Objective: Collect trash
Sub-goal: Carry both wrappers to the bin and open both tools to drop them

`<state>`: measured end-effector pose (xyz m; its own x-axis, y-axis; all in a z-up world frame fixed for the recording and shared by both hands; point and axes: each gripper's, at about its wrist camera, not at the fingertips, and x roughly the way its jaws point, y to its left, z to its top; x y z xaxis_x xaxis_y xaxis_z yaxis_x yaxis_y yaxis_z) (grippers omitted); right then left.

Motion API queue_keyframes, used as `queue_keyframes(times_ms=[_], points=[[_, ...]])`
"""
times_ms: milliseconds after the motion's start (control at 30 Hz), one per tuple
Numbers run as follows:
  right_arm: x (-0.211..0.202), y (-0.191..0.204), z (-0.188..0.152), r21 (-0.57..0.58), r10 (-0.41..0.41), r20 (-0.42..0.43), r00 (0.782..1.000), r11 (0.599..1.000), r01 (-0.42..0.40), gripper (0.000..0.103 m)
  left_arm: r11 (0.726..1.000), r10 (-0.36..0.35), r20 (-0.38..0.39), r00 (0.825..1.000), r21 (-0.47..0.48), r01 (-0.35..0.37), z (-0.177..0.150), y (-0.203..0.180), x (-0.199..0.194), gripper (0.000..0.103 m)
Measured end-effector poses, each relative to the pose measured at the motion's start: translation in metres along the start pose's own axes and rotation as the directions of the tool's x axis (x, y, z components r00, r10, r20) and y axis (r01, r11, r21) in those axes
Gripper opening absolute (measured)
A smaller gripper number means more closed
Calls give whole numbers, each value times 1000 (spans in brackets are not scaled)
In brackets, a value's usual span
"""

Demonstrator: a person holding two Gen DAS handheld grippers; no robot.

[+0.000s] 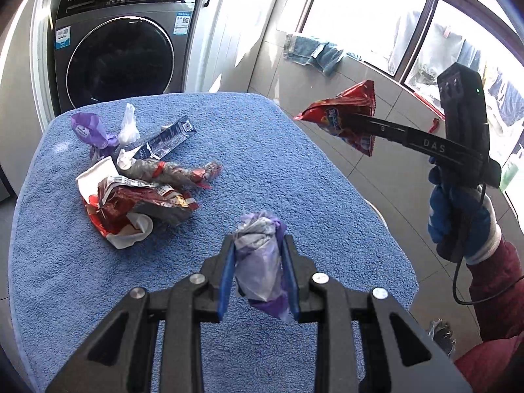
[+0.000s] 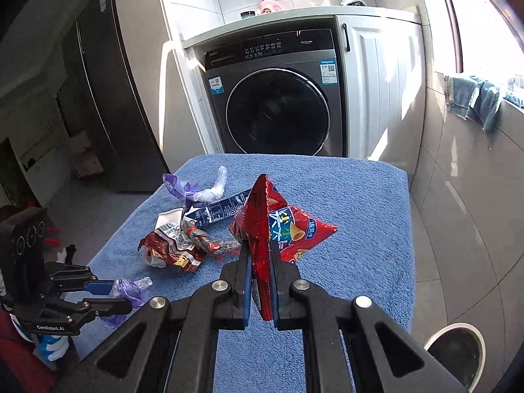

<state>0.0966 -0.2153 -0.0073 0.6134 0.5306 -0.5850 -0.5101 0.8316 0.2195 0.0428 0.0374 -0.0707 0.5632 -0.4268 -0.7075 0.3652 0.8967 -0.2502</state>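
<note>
A: Start at the left. What lies on the towel [image 1: 294, 163]?

B: A heap of trash at its left part: a purple wrapper [image 1: 90, 129] and a clear bag [image 1: 128, 126] at the back, a dark blue carton [image 1: 163, 140] flattened just beside them, a twisted foil wrapper [image 1: 178, 172] in front of that, and a crumpled red bag [image 1: 137, 206] nearest, with white paper [image 1: 131, 235] under its edge. They touch or overlap one another.

A: And the left gripper [image 1: 258, 255]?

B: Closed on a crushed purple-and-white wrapper [image 1: 258, 262]. Both blue pads press its sides, and it hangs above the towel, clear of the heap. From the right wrist view the same gripper [image 2: 108, 294] sits at the far left with that wrapper [image 2: 129, 291] pinched between its fingers.

A: Further right?

B: The right gripper [image 2: 260, 262] is clamped on a red snack bag [image 2: 285, 226]. The bag's folded edge runs between the pads, and the rest puffs out up and to the right, off the towel [image 2: 360, 196]. In the left view that bag [image 1: 340, 121] is out past the towel's right edge, over the tiled floor, held by a gloved hand [image 1: 458, 219] with a dark red sleeve [image 1: 494, 291].

A: Anything at the far right?

B: A round bin [image 2: 458, 353] on the floor, beside the towel's near right corner. Behind everything stands a washer [image 2: 275, 98].
</note>
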Motion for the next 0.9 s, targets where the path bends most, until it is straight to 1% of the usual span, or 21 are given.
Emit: queue_keyframes(times_ms=[133, 233, 333, 433, 500, 600, 700, 833, 900], points=[[-46, -43, -27, 80, -112, 40, 993, 991, 109, 9, 997, -41, -31, 999, 65, 43, 20, -34, 18, 26], [-77, -82, -53, 165, -186, 50, 981, 971, 175, 9, 989, -76, -62, 995, 122, 83, 36, -68, 37, 26], [-102, -122, -80, 255, -260, 40, 965, 936, 242, 9, 976, -114, -98, 989, 178, 130, 51, -105, 63, 26], [-123, -161, -107, 328, -336, 11, 942, 891, 314, 9, 958, -145, -142, 979, 228, 175, 66, -146, 93, 26], [-132, -185, -124, 387, -362, -2, 932, 859, 335, 9, 945, -160, -166, 973, 260, 200, 76, -171, 113, 26], [-139, -215, -147, 449, -393, -31, 919, 816, 364, 9, 926, -192, -204, 960, 286, 246, 93, -209, 149, 26], [-134, -241, -163, 489, -400, -68, 914, 785, 380, 9, 914, -210, -239, 948, 297, 277, 108, -243, 190, 26], [-116, -271, -176, 506, -411, -127, 903, 756, 416, 10, 915, -215, -267, 939, 281, 289, 125, -280, 245, 26], [-108, -284, -180, 518, -414, -148, 898, 741, 427, 11, 920, -235, -290, 927, 242, 309, 132, -291, 268, 28]])
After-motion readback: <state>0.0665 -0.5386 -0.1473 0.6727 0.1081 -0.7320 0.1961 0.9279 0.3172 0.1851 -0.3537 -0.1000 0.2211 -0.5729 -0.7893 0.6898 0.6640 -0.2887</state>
